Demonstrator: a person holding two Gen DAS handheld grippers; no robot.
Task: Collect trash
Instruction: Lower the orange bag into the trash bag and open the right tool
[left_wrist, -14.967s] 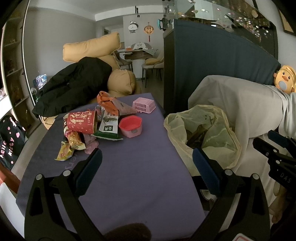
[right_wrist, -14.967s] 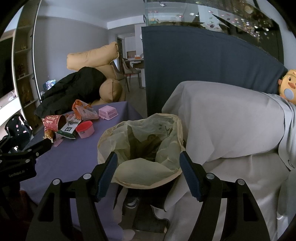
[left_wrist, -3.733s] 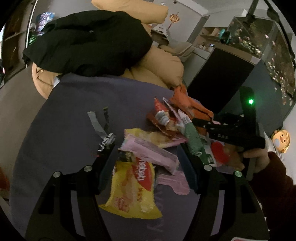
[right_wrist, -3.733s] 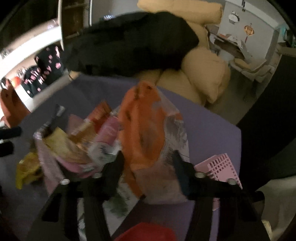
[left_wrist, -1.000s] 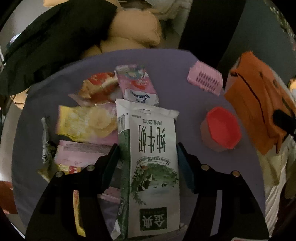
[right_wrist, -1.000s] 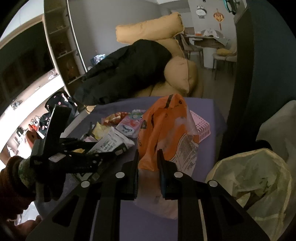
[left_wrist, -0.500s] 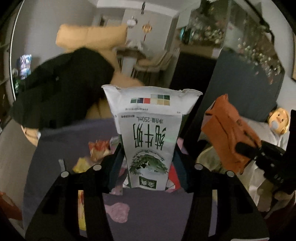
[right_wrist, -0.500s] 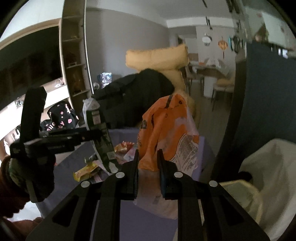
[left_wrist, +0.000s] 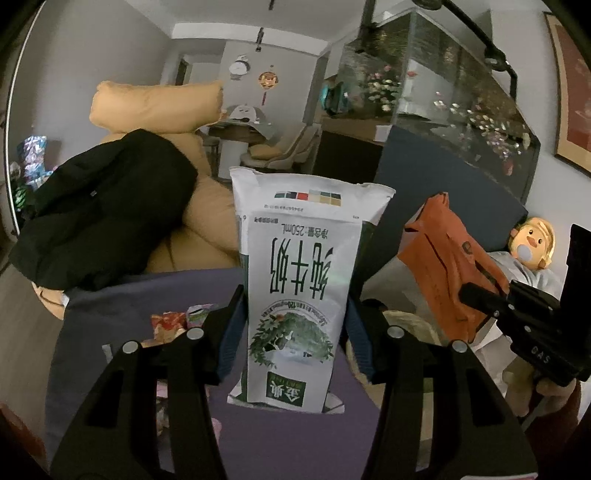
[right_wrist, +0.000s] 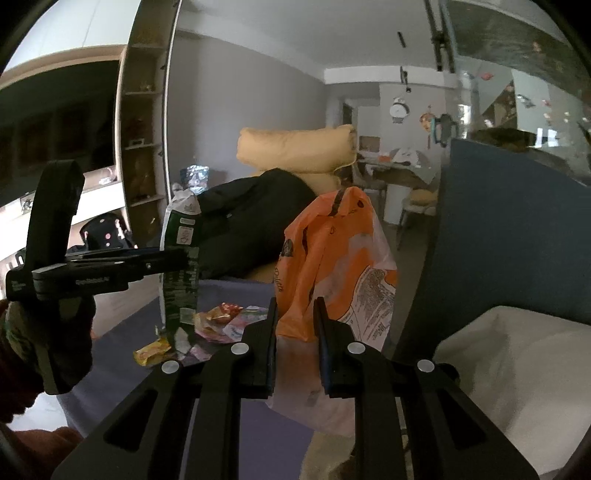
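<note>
- While raised above the purple-covered table (left_wrist: 288, 435), the left gripper (left_wrist: 295, 332) clamps a green-and-white milk carton (left_wrist: 299, 295), printed upside down.
- Beside it, the right gripper (right_wrist: 295, 332) pinches a crumpled orange plastic bag (right_wrist: 332, 266); bag contents hidden.
- Snack wrappers (right_wrist: 221, 321) lie on the table.

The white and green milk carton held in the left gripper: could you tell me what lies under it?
Under the milk carton lies purple tablecloth, with wrappers nearby; the carton hides whatever sits directly behind it.

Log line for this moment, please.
left claw: shut on carton | right claw: shut on orange bag | both lifted above table
</note>
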